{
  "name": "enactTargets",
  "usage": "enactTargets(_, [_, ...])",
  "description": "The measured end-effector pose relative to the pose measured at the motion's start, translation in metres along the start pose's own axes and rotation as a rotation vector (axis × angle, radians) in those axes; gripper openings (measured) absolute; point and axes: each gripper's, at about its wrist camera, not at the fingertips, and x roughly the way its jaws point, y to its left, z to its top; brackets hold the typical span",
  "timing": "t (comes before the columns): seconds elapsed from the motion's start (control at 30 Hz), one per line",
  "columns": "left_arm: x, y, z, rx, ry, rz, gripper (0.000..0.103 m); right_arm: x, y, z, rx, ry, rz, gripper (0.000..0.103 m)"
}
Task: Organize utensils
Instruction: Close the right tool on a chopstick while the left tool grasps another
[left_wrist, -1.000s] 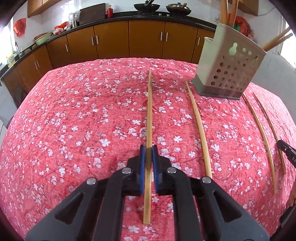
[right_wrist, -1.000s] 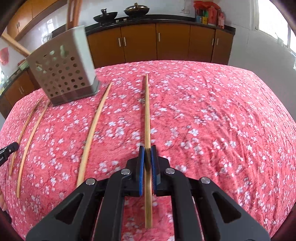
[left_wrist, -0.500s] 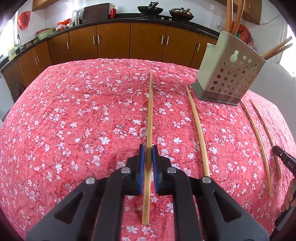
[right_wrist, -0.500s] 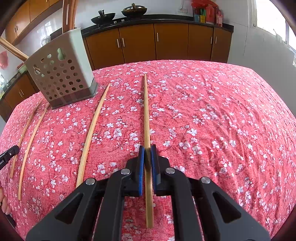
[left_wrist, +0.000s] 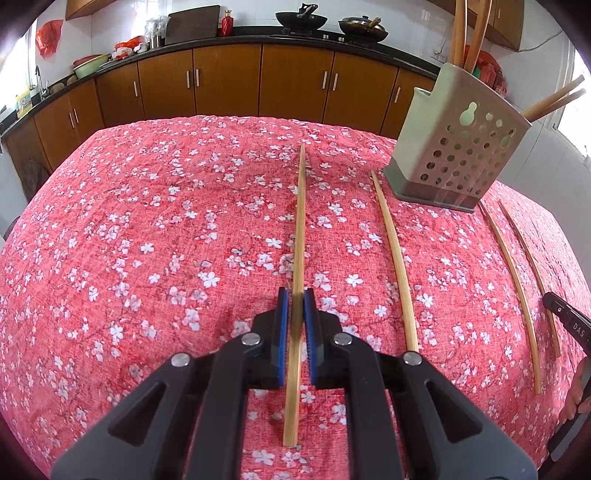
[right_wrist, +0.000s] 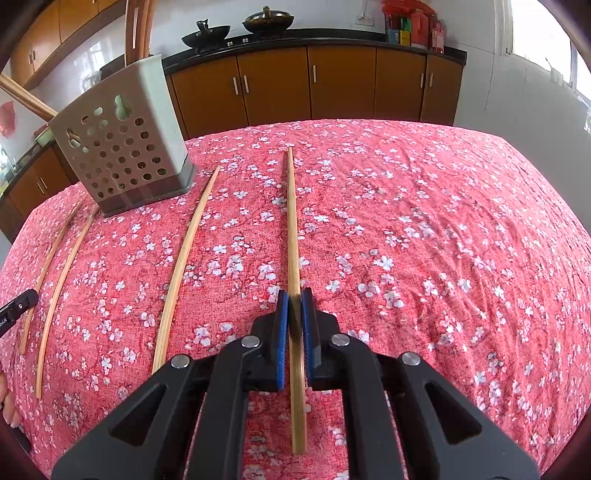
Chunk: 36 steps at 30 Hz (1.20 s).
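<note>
Kitchen setting: brown cabinets line the far wall, and a counter (left_wrist: 155, 229) draped in a red cloth printed with white blossoms fills both wrist views.

Nearest the left wrist camera, the left gripper (left_wrist: 295, 317) has its blue-padded jaws clenched on a bamboo chopstick (left_wrist: 300, 236). The stick's near end pokes out below the jaws and its long end points away, roughly toward the left of the utensil holder (left_wrist: 461, 155). Nearest the right wrist camera, the right gripper (right_wrist: 294, 317) is likewise clamped on a second chopstick (right_wrist: 292, 229), whose far end points to the right of the holder.

Farther out, three loose chopsticks lie flat on the cloth, all running toward the holder. One loose chopstick (left_wrist: 393, 254) lies just beside the holder's front left corner, as the left camera sees it. A pair of loose chopsticks (left_wrist: 511, 266) lies on the holder's other side.

Farthest, the holder stands upright on the counter: a pale, perforated plastic box with several sticks already standing in it.

Judged from this, the step in hand is the pickup: each gripper has a chopstick secured, neither yet delivered. The next move likely calls for lifting each stick, tipping it toward vertical, and lowering it into the holder's open top. Three more remain to collect afterward.
</note>
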Motion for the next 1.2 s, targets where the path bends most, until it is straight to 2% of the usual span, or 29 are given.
enactTargets(0.5, [-0.001,-0.001,0.002,-0.004,0.001,-0.002,0.011,0.000,-0.001,0.000,0.007,0.001,0.009,0.009])
enactTargets(0.63, [-0.003,-0.007,0.000,0.053,0.011,0.020,0.011,-0.004,0.000,-0.004,-0.012,0.003,0.005,0.009])
enactTargets(1.03, [-0.011,-0.009,-0.010,0.077,0.010,0.032,0.009,-0.014,-0.006,-0.012,0.009,0.001,0.026,0.008])
enactTargets(1.2, [-0.019,-0.008,-0.006,0.071,0.012,0.023,0.008,-0.036,-0.013,-0.009,0.035,-0.067,0.042,0.008])
